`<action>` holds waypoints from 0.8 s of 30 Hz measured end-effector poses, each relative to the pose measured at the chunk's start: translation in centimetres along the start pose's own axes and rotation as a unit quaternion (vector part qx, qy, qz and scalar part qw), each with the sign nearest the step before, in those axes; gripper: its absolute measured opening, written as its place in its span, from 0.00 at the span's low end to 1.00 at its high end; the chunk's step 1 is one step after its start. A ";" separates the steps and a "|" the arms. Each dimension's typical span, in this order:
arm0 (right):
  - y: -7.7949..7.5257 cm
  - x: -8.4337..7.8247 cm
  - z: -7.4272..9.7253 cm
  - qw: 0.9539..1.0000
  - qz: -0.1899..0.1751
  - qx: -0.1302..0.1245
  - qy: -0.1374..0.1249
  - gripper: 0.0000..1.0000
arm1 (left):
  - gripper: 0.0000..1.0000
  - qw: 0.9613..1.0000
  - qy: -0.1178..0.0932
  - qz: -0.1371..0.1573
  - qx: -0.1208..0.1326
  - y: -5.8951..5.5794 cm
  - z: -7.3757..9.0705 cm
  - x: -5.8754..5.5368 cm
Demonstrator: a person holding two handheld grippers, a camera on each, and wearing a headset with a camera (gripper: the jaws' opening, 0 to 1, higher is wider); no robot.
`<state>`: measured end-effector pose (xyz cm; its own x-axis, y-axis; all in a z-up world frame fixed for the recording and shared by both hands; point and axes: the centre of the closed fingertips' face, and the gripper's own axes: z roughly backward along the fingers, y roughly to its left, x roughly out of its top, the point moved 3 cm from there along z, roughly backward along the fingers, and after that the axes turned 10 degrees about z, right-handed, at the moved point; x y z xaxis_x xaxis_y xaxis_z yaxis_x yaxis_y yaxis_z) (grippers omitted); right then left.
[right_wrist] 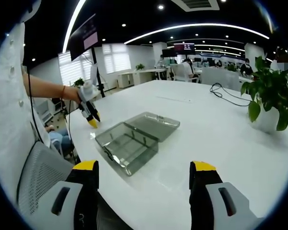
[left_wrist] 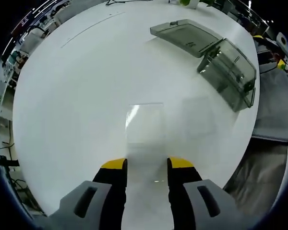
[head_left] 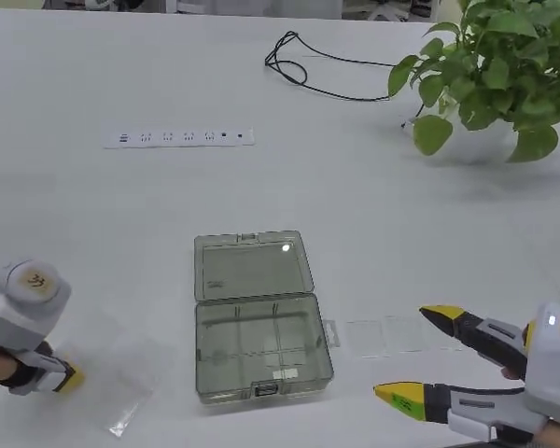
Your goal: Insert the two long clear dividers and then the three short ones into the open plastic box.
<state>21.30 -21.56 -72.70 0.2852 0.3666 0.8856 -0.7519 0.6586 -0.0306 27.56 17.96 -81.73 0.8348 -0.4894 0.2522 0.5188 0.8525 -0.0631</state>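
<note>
My left hand-held gripper, lower left: one, jaws apart, empty. One clear divider lies flat on the surface just ahead of it.
My right hand-held gripper, lower right: one, jaws wide, empty.
Short clear dividers: at least two, just right of the box.
Open plastic box: one, centre, lid laid back.
Power strip: one, upper left, markings unreadable.
Potted plant: one, upper right.
</note>
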 end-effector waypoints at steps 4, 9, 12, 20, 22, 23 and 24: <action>0.0 0.1 0.0 1.000 0.002 0.001 0.000 0.78 | 0.31 1.000 0.002 0.012 -0.009 -0.1 0.1 0.0; 0.1 0.1 -0.1 1.000 0.003 0.002 0.001 0.77 | 0.31 1.000 -0.001 0.007 -0.010 -0.2 0.1 -0.1; 0.3 0.1 -0.2 1.000 0.005 0.005 0.002 0.77 | 0.31 1.000 -0.005 0.007 -0.010 -0.2 0.1 -0.1; 0.3 0.3 -0.1 1.000 0.007 0.006 0.002 0.77 | 0.30 0.999 -0.025 0.019 -0.011 -0.2 0.3 -0.2; 0.3 0.5 -0.1 1.000 0.008 0.006 0.001 0.77 | 0.30 0.999 -0.029 0.025 -0.015 -0.3 0.3 -0.3; 0.3 0.5 -0.1 1.000 0.009 0.006 0.001 0.77 | 0.30 0.999 -0.033 0.029 -0.015 -0.4 0.3 -0.3; 0.3 0.6 -0.2 1.000 0.010 0.006 0.000 0.77 | 0.30 0.999 -0.036 0.036 -0.016 -0.4 0.4 -0.3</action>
<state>21.35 -21.04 -72.27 0.2704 0.3803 0.8845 -0.7647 0.6430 -0.0427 27.01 17.85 -81.41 0.8557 -0.4106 0.3151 0.4638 0.8785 -0.1148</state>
